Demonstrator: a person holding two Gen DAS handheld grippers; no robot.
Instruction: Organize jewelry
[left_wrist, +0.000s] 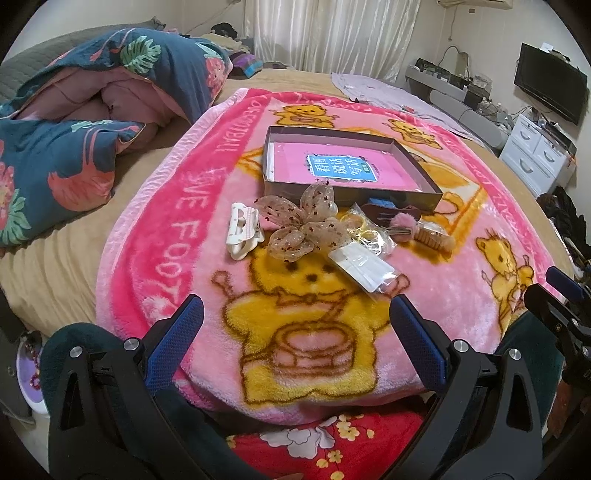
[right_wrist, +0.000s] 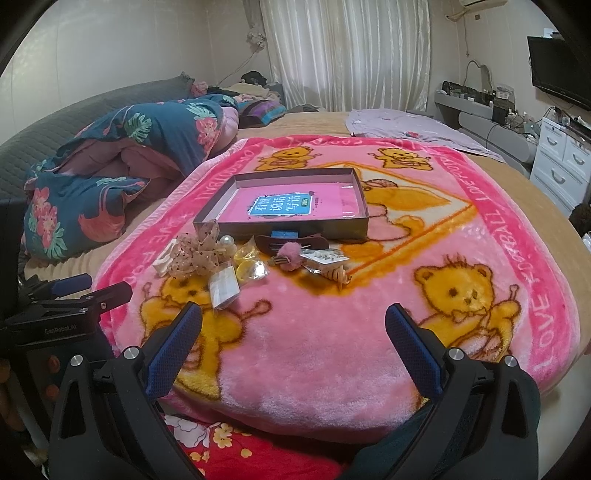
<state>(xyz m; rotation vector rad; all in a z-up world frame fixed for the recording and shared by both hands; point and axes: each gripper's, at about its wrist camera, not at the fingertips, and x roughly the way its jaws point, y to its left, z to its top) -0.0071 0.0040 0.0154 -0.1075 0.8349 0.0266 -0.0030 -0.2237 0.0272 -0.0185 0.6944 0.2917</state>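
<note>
A shallow dark box (left_wrist: 391, 192) (right_wrist: 221, 208) with a pink book inside lies on the pink bear blanket (left_wrist: 443, 288) (right_wrist: 332, 350). In front of it lie hair accessories: a white claw clip (left_wrist: 242, 230), a sheer beige bow (left_wrist: 301, 225) (right_wrist: 197, 254), a yellow piece in a clear bag (left_wrist: 364, 230) (right_wrist: 249, 267), a white packet (left_wrist: 364, 267) (right_wrist: 223, 286), a pink pompom clip (left_wrist: 402, 223) (right_wrist: 286, 254) and a tan spiral clip (left_wrist: 434, 236) (right_wrist: 336, 275). My left gripper (left_wrist: 295, 315) and right gripper (right_wrist: 293, 321) are open and empty, short of the pile.
A folded navy floral quilt (left_wrist: 74, 129) (right_wrist: 110, 166) lies left on the bed. A lilac cloth (right_wrist: 406, 127) lies at the far right. White drawers (right_wrist: 561, 162) and a TV (left_wrist: 550, 86) stand right. The other gripper shows at each view's edge.
</note>
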